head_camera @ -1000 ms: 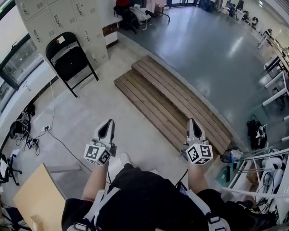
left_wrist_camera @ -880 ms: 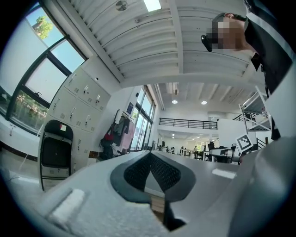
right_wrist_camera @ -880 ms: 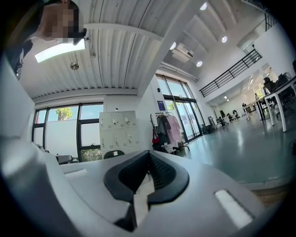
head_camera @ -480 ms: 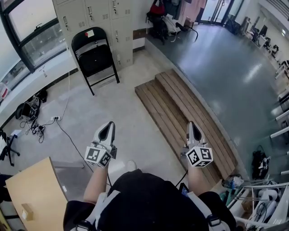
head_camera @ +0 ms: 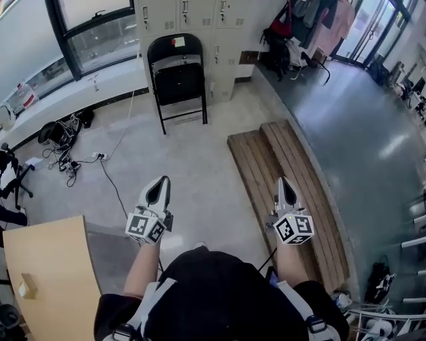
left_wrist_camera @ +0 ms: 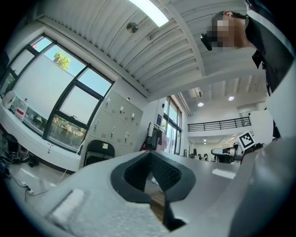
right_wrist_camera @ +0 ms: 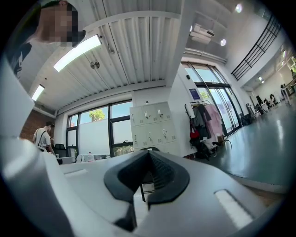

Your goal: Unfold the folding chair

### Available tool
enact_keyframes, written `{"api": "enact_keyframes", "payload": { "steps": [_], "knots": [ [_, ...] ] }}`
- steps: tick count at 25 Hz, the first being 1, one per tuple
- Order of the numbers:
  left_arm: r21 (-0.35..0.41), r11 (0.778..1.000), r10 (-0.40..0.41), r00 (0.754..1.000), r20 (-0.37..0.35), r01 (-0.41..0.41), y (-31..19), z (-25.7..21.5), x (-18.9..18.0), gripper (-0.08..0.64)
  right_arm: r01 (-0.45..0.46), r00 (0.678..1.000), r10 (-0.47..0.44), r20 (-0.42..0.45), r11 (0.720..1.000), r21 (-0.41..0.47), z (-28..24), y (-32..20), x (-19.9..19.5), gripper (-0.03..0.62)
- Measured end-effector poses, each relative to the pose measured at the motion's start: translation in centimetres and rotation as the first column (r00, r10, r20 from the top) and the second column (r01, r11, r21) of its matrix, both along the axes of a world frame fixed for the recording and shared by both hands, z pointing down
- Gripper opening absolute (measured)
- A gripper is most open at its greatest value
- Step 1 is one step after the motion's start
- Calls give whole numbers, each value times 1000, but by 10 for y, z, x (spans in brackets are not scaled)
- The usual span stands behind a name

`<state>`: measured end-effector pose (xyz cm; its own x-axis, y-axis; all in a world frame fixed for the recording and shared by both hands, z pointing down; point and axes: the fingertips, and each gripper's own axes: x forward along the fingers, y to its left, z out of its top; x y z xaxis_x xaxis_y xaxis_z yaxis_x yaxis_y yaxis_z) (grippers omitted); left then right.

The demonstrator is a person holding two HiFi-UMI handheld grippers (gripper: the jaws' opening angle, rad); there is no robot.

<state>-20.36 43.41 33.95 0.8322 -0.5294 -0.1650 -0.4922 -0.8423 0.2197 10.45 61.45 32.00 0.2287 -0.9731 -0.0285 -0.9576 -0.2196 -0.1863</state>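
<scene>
Against the lockers (head_camera: 174,14), the folding chair (head_camera: 177,76) stands folded, well apart from both tools and more nearly ahead of the left one. Left tool (head_camera: 160,181) and right tool (head_camera: 283,181): jaws closed, empty.

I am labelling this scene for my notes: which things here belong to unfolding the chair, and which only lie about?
For the job: folding chair, left gripper, right gripper.
Lying about: lockers, wooden steps, floor cables, wooden board.
</scene>
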Motion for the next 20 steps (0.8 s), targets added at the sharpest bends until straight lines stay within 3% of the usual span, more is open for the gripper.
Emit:
{"api": "enact_keyframes", "payload": {
  "steps": [11,16,20],
  "knots": [
    [-13,991,-133,990,53,133,-41,9,-43,-2,173,985,-173,23,985,-20,13,-104,-31,5],
    [-4,986,-169,983,69,169,-61,11,-23,-2,208,977,-207,54,978,-4,16,-139,-7,5],
    [-26,979,-202,979,39,203,-91,-1,2,0,234,971,-234,40,972,12,5,-176,27,5]
  ]
}}
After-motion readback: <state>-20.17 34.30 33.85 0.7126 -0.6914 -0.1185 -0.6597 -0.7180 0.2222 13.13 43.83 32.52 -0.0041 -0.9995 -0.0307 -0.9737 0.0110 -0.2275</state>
